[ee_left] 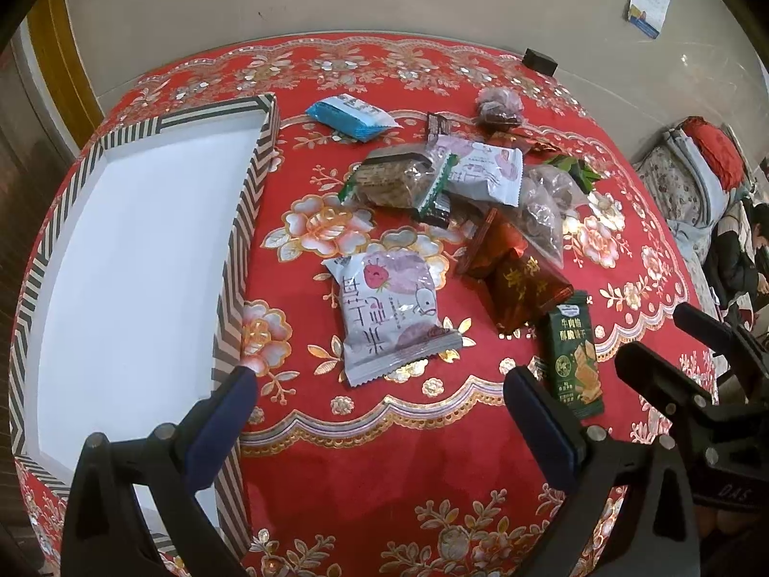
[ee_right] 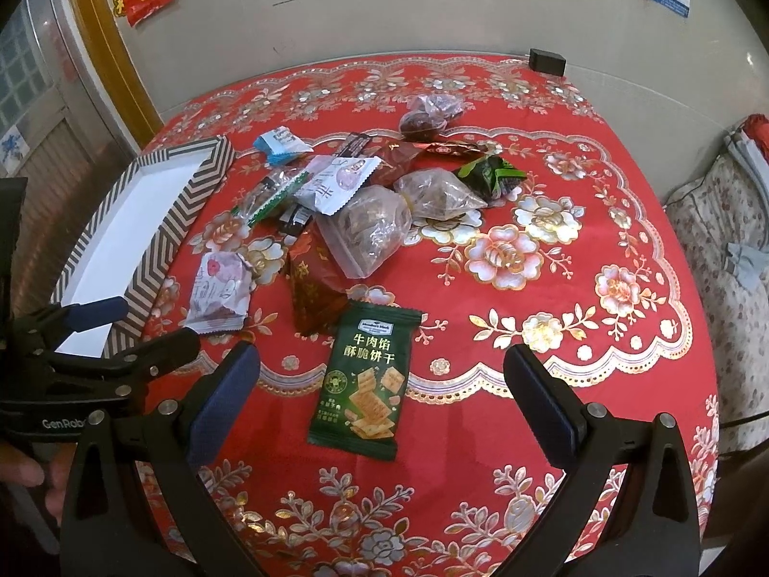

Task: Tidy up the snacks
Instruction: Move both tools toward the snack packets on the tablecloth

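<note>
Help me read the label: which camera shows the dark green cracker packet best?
The right wrist view. There the green cracker packet lies flat and whole between the open right tool's fingers, print facing the camera. In the left wrist view the packet sits small and skewed at the right, its lower corner cut off by a blue finger pad.

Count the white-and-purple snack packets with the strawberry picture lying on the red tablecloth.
2. One packet lies alone nearest the striped tray; the other rests on the snack pile behind it. More could be hidden under the pile.
</note>
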The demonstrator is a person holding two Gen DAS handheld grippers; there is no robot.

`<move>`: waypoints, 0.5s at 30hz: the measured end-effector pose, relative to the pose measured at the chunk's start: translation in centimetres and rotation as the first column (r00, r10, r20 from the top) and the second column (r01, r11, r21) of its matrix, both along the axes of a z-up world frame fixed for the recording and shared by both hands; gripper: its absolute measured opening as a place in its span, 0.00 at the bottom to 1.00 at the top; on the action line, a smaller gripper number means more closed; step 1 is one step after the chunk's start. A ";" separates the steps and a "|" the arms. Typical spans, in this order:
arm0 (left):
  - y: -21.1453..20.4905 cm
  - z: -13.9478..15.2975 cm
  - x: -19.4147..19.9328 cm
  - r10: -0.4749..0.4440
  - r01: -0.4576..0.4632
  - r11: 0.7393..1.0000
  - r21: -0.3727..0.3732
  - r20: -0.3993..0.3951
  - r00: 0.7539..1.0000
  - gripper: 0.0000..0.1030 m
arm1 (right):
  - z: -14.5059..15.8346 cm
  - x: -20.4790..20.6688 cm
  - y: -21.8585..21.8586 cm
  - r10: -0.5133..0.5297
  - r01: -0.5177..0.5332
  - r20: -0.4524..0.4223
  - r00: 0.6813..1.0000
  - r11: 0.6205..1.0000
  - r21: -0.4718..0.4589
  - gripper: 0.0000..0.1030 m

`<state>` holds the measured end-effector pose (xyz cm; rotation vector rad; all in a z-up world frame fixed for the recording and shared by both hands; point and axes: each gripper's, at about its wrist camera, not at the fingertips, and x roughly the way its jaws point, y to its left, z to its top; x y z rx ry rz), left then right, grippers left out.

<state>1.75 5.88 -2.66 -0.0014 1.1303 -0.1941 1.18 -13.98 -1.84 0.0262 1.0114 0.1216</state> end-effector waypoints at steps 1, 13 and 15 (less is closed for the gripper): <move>0.0 0.0 0.0 0.002 -0.002 1.000 0.000 0.002 1.000 1.00 | 0.0 0.0 0.1 0.000 0.000 -0.003 1.000 1.000 0.001 0.99; 0.1 -0.2 0.1 0.007 -0.007 1.000 0.001 -0.008 1.000 1.00 | -0.5 0.0 0.5 0.015 -0.014 -0.033 0.999 0.999 0.032 0.99; 0.2 -0.3 0.0 0.008 -0.008 1.000 0.005 -0.007 1.000 1.00 | -0.7 -0.1 0.5 0.013 -0.012 -0.041 0.999 0.999 0.041 0.99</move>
